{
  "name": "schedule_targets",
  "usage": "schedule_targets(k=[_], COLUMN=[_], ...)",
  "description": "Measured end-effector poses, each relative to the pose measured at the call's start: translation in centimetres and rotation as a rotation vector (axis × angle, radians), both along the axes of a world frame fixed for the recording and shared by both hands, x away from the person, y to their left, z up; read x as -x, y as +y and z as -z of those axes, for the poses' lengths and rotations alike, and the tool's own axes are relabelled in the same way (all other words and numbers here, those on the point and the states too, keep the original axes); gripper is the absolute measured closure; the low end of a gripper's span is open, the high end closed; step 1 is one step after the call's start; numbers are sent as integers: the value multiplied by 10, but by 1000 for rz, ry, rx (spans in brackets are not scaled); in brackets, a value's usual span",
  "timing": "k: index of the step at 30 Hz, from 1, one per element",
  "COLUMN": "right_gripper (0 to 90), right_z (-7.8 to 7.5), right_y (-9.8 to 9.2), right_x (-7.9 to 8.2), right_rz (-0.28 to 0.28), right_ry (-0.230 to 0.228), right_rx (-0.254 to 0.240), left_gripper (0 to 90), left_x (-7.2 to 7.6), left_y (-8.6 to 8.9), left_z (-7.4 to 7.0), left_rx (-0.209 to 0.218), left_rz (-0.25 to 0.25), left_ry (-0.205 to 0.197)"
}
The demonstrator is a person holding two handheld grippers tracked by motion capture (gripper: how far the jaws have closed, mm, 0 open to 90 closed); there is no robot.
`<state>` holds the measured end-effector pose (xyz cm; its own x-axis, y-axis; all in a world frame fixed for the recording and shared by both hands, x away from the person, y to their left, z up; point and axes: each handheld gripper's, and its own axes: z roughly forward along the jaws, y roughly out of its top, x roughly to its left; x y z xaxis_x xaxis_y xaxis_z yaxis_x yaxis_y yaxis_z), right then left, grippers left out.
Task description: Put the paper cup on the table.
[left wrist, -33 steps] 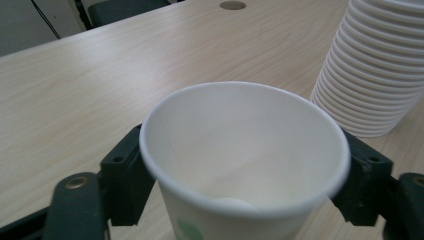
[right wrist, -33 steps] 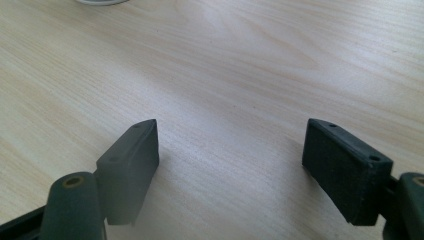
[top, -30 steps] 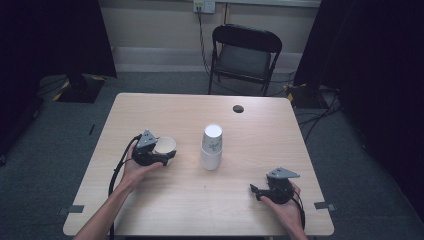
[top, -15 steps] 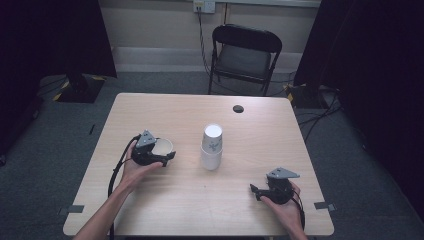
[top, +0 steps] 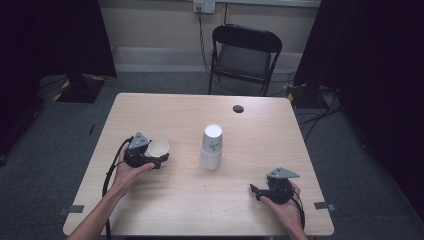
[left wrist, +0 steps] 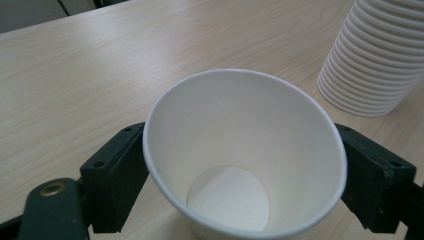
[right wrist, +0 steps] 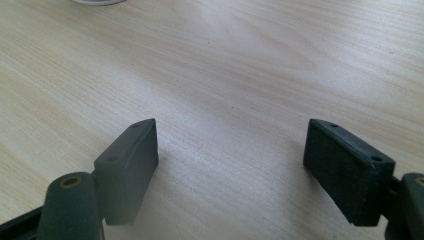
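One cup [left wrist: 245,160] sits between the wide-spread left gripper [top: 150,156] pads (likely just released), clear of the stack [top: 212,147] beyond.

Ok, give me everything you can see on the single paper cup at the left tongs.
The single paper cup is plain white, looks like thin paper, with a rolled rim and a round flat bottom, empty inside. It sits upright, mouth up, between the jaws of the left tongs, which have just been opening; the pads flank its sides, and whether they press it I cannot tell. It sits on the table's left part, apart from the cup stack.
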<state>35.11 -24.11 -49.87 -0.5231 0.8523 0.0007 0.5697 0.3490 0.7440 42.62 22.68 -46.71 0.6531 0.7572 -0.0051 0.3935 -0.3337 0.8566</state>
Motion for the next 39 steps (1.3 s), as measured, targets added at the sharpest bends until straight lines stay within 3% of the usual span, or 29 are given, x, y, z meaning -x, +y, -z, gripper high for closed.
schedule_targets(k=[5, 10, 18, 22, 23, 25, 26, 27, 29, 35, 38, 39], right_gripper=[212, 212, 209, 208, 208, 208, 208, 208, 208, 203, 187, 181], right_z=[0, 0, 0, 0, 0, 0, 0, 0, 0, 0, 0, 0], right_y=[0, 0, 0, 0, 0, 0, 0, 0, 0, 1, 1, 2], right_x=[0, 0, -1, -1, -1, -1, -1, -1, -1, -1, -2, -3], right_rz=[2, 2, 3, 3, 3, 3, 3, 3, 3, 4, 3, 3], right_ry=[1, 1, 0, 0, 0, 0, 0, 0, 0, 0, 4, 4], right_rx=[0, 1, 1, 1, 1, 1, 1, 1, 1, 1, 2, 3], left_gripper=[157, 156, 157, 158, 159, 157, 159, 161, 171, 167, 159, 153], left_x=[5, 10, 28, 36, 45, 49, 56, 56, 63, 84, 85, 84], left_y=[3, 5, 11, 16, 19, 21, 21, 21, 22, 30, 32, 31], left_z=[-1, 0, 1, -1, -1, 0, 3, 3, 6, 22, 24, 27], left_rx=[-2, -18, -38, -71, -64, -72, -106, -106, -140, -169, -192, -167], left_rz=[4, 5, -4, -30, -27, -12, -35, -35, -27, -39, -38, -58], left_ry=[-5, 28, 49, 112, 93, 99, 149, 149, 190, 217, 222, 218])
